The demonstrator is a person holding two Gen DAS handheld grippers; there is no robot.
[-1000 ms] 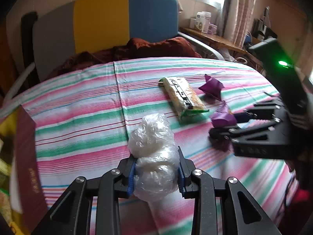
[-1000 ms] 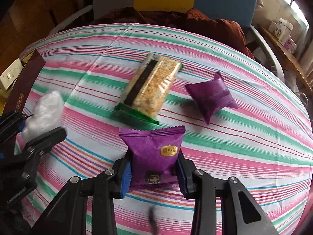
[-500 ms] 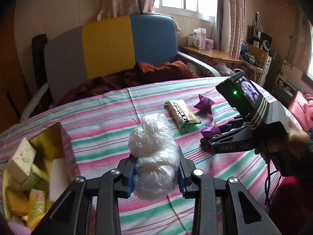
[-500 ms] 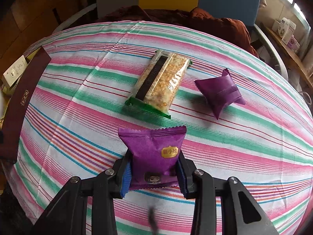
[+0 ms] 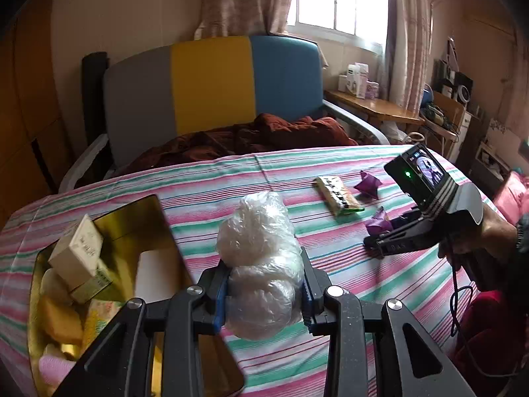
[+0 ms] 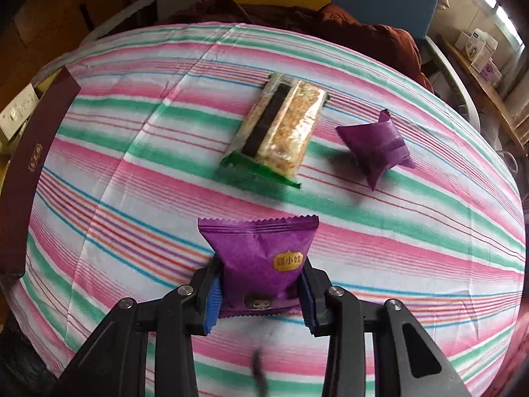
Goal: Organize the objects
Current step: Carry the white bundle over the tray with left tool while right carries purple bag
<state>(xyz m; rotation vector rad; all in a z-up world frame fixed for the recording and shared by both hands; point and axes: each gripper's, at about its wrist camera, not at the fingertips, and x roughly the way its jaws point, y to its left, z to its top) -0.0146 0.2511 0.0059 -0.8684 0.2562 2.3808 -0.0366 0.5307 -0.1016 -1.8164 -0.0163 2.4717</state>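
While left tongs (image 5: 263, 292) grip a plastic bundle (image 5: 259, 264) beside the gold box (image 5: 109, 218), right tongs (image 6: 259, 294) clamp a purple packet (image 6: 261, 261).

wrist views, close, sharing striped table (image 5: 205, 178)

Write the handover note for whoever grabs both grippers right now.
Left gripper: shut on the clear plastic bundle, held up beside the open gold-lined box.
Right gripper: shut on a purple snack packet, above the striped cloth.
Done: several items are in the box.
Left: box both held items, then the grain bar and the second purple packet.
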